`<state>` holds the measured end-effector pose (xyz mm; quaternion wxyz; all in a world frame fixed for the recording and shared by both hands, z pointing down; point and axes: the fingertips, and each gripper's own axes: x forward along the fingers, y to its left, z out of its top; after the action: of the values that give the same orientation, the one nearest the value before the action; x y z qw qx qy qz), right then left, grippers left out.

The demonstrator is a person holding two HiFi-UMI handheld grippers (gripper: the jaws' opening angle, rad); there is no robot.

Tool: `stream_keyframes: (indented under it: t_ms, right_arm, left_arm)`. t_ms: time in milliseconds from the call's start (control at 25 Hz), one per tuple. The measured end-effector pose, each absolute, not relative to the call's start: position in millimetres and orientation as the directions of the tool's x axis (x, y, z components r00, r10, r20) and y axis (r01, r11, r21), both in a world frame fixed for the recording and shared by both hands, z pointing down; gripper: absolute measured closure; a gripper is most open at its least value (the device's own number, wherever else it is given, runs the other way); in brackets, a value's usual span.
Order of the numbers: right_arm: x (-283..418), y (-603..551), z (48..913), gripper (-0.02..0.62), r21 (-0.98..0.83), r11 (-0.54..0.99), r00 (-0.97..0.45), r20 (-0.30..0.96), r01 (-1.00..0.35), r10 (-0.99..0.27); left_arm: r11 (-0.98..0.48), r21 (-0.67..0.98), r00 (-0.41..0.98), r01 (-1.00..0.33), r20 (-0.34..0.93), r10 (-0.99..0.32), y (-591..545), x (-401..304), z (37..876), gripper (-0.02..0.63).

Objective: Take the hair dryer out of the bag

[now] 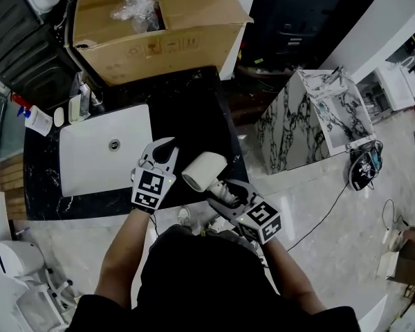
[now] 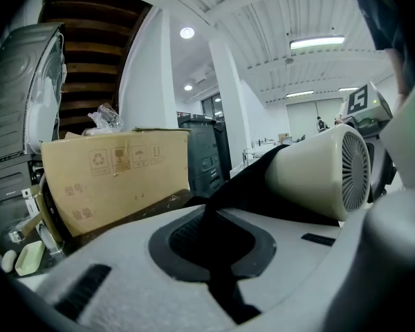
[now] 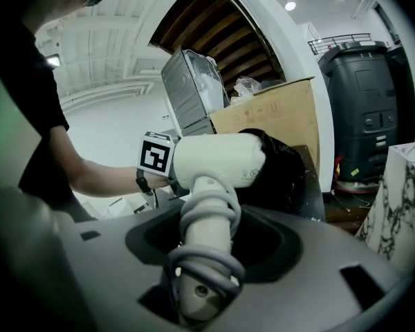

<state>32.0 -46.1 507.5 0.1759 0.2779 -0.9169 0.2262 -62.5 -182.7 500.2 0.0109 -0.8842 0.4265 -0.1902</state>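
just below the person's chest, the right claw (image 3: 206, 247) grasps the handle of the cream plastic hair dryer (image 3: 218, 159). the left claw (image 2: 211, 237) is clenched on a fold of the black cloth bag (image 2: 252, 185), which seems to cling round the dryer's nozzle end. the best move is probably to hold that pinch firm and draw the handle straight back along the barrel. only the right gripper view shows the grey cord (image 3: 206, 216) coiled round the handle. the head view loses the bag against the dark marble tabletop (image 1: 194, 102) beyond.
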Motion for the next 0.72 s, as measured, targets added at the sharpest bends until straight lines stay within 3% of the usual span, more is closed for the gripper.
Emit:
stream_keyframes:
  t_ms: [720]
  right_arm:
    - [54.7,-37.3,500.5,0.347,-0.32,0.749,-0.795,0.422,-0.581,-0.436]
  left_arm:
    - [-0.672,-0.179,0.586,-0.718,0.364,-0.724,-168.7,-37.9,514.1,0.583]
